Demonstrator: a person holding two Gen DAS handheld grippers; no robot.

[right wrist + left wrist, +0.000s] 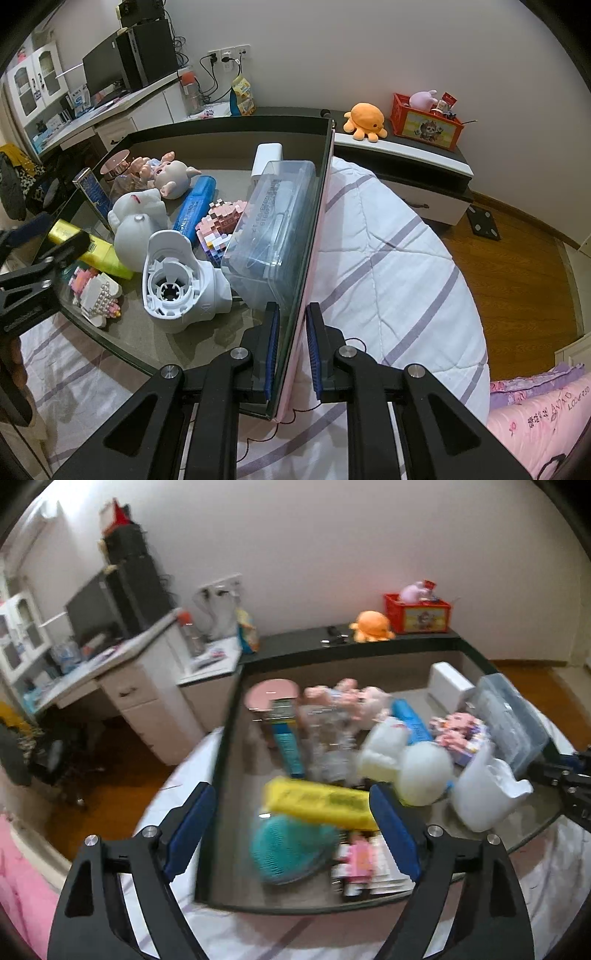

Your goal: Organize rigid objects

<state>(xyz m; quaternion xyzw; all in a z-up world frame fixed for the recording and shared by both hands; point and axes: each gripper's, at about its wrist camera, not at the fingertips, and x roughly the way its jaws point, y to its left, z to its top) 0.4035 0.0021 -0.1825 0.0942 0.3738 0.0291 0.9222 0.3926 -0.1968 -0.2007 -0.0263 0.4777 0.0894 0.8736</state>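
A dark-rimmed storage bin (317, 206) lies on the bed and holds several rigid objects. My right gripper (291, 350) straddles its near right wall, blue pads close on both sides. Inside lie a clear plastic case (273, 221), a white plastic housing (177, 280), a blue tube (197, 206), a yellow box (92, 251) and a doll (173, 177). My left gripper (291, 812) is open and empty, hovering over the bin's left part (218, 775), above the yellow box (317, 803) and a teal round brush (291, 845). The left wrist view is blurred.
The bin rests on a white quilt with purple stripes (388, 266). A low cabinet (406, 162) behind carries an orange plush octopus (365, 116) and a red crate (424, 122). A white desk with a monitor (110, 70) stands at the left. Wooden floor (517, 258) lies at the right.
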